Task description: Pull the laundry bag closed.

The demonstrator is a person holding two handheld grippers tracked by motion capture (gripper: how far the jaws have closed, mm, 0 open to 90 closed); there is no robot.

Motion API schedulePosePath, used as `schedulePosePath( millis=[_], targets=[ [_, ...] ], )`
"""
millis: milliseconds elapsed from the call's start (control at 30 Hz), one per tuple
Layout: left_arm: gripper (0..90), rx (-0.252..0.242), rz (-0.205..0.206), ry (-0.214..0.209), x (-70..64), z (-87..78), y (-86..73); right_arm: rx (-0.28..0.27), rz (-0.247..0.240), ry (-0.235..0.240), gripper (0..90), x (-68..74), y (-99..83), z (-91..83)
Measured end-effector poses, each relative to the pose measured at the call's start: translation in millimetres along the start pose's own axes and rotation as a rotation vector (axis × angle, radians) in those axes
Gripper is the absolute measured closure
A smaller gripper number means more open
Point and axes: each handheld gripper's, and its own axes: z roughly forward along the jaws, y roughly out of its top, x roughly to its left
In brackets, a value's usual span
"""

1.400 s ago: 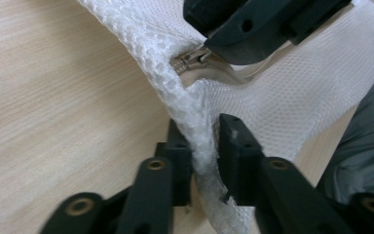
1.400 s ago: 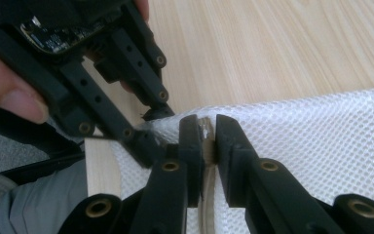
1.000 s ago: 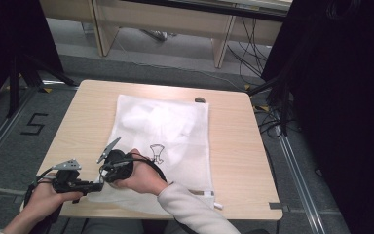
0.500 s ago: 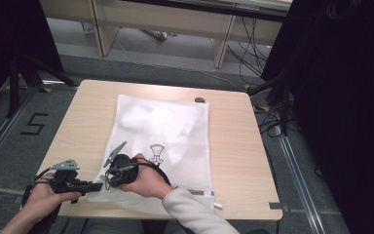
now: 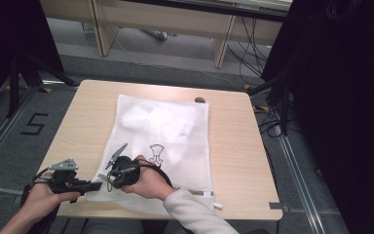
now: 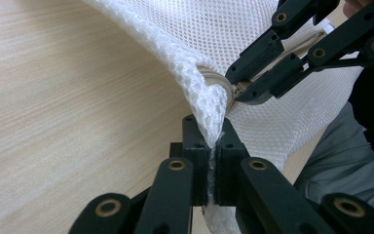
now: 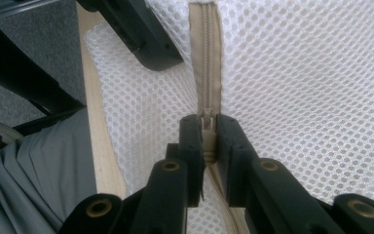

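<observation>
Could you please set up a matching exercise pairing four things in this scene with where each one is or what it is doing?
Things:
1. left gripper
2. right gripper
3. mesh bag
4. small dark object

Descriptions:
A. lies flat across the middle of the table
B. shut on the bag's corner
C. sits on the table beyond the bag's far edge
D. shut on the zipper pull

Pairs: 1-B, 2-D, 3-A, 4-C
</observation>
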Motion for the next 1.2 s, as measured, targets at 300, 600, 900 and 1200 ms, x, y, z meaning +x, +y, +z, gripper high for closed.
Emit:
schedulePosePath(
  millis=[300,600,900,1200],
  targets=[
    [85.9,0.002,0.032,0.025,-1.2,0.7,-1.0,0.023,-0.008,-0.013,82.3,2.0,-1.6,-0.3],
    [85.9,-0.001,0.055,0.030,-1.7,0.6,0.2,0.023,-0.009,-0.020,82.4,0.9,-4.0,-3.1],
    [85.9,-0.025,0.058,0.039,-1.4,0.1,-1.3,0.017,-0.011,-0.019,82.4,0.2,-7.6,-3.9],
    [85.8,-0.017,0.076,0.034,-1.1,0.2,-1.6,0.000,-0.024,-0.018,82.4,-3.2,-17.3,-8.5]
  ],
)
